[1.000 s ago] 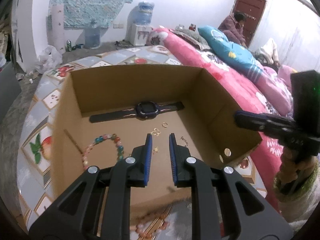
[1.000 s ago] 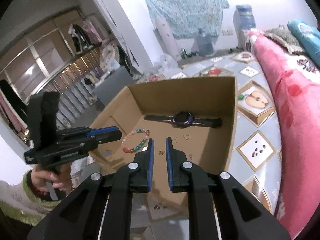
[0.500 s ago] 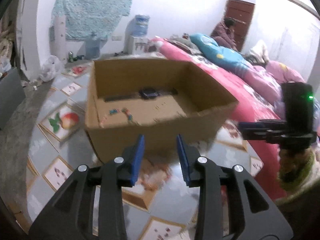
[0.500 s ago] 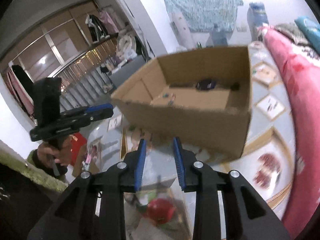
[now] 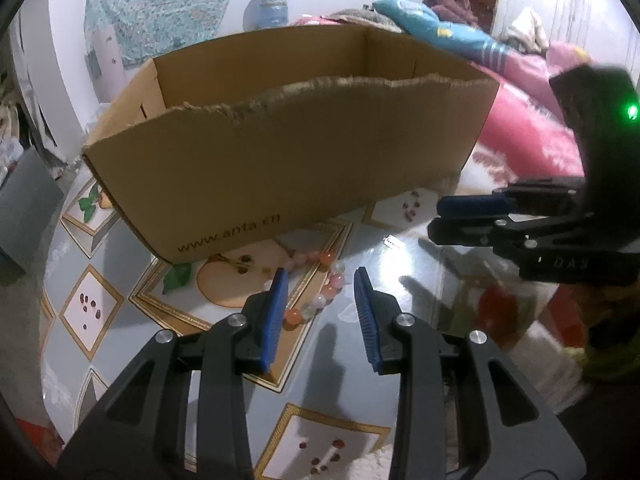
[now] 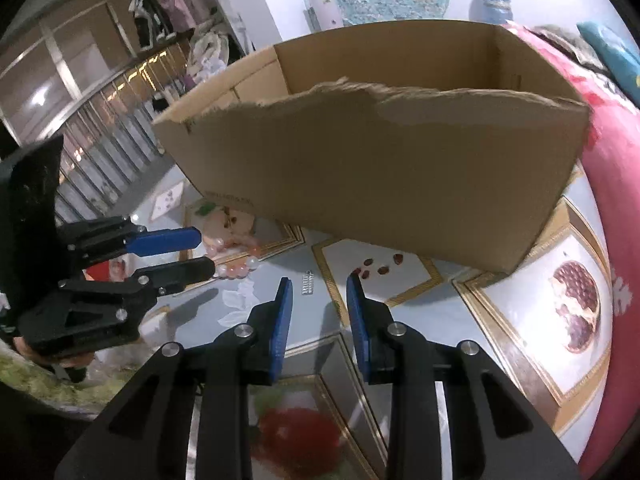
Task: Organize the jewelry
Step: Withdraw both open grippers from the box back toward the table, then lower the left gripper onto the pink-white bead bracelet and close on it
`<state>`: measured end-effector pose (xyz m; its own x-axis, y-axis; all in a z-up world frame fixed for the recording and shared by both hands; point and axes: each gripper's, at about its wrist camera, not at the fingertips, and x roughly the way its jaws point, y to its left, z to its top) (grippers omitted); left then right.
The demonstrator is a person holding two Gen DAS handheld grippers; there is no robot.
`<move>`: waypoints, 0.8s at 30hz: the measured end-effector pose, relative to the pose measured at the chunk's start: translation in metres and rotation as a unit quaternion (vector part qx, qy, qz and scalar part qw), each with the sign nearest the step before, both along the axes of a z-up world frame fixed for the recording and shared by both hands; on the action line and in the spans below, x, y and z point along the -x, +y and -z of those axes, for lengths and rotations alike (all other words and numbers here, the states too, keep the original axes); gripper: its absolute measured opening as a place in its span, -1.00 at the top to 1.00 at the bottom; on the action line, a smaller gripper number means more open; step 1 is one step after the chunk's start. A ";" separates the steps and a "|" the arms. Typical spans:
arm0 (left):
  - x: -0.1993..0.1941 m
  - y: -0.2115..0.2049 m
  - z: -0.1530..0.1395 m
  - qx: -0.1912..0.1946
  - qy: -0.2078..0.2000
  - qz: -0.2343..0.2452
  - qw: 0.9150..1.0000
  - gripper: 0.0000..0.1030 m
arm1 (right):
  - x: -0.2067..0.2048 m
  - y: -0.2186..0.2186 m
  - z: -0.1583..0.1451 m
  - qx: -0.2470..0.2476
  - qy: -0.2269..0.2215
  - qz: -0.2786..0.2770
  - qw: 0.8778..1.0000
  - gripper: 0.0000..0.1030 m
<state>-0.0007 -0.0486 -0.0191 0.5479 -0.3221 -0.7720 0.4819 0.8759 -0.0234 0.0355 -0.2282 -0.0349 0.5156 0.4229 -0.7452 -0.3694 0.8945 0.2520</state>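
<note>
A bead bracelet (image 5: pixel 316 292) of pink, orange and pale round beads lies flat on the tabletop, just in front of the cardboard box (image 5: pixel 288 168), outside it. A small silver clip-like piece (image 5: pixel 392 243) lies near the same front wall, apart from the bracelet. The box stands upright and open, and its front edge is torn.

One cardboard box (image 5: pixel 280 160) stands on the surface (image 5: pixel 400 340) – one beaded bracelet (image 5: pixel 320 292) lies before it, one small silver clip (image 5: pixel 392 243) beside; two tongs – left (image 5: pixel 322 312) and right (image 6: pixel 316 312) – each with two blue pads
</note>
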 end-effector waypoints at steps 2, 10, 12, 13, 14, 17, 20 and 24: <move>-0.001 -0.003 0.003 -0.003 0.003 0.003 1.000 0.37 | -0.002 0.009 0.003 0.019 -0.008 -0.010 1.000 0.47; -0.005 -0.008 0.009 -0.001 0.012 0.008 1.000 0.37 | -0.007 0.026 0.012 0.046 -0.001 -0.037 0.998 0.60; -0.006 -0.007 0.010 -0.002 0.014 0.007 1.000 0.37 | -0.008 0.027 0.014 0.037 0.004 -0.038 0.999 0.60; -0.007 -0.005 0.011 -0.001 0.016 0.006 1.000 0.37 | -0.008 0.028 0.014 0.027 0.011 -0.043 0.999 0.61; -0.008 -0.006 0.012 -0.001 0.017 0.005 1.000 0.37 | -0.007 0.028 0.014 0.019 0.017 -0.045 0.999 0.61; -0.010 -0.005 0.013 0.000 0.019 0.003 1.000 0.37 | -0.006 0.028 0.014 -0.008 0.033 -0.054 0.998 0.61; -0.012 -0.007 0.015 0.002 0.021 0.000 1.000 0.37 | -0.005 0.029 0.014 -0.022 0.041 -0.060 0.997 0.61; -0.013 -0.005 0.015 0.002 0.020 -0.004 1.000 0.37 | -0.003 0.028 0.006 0.000 0.014 -0.060 0.998 0.61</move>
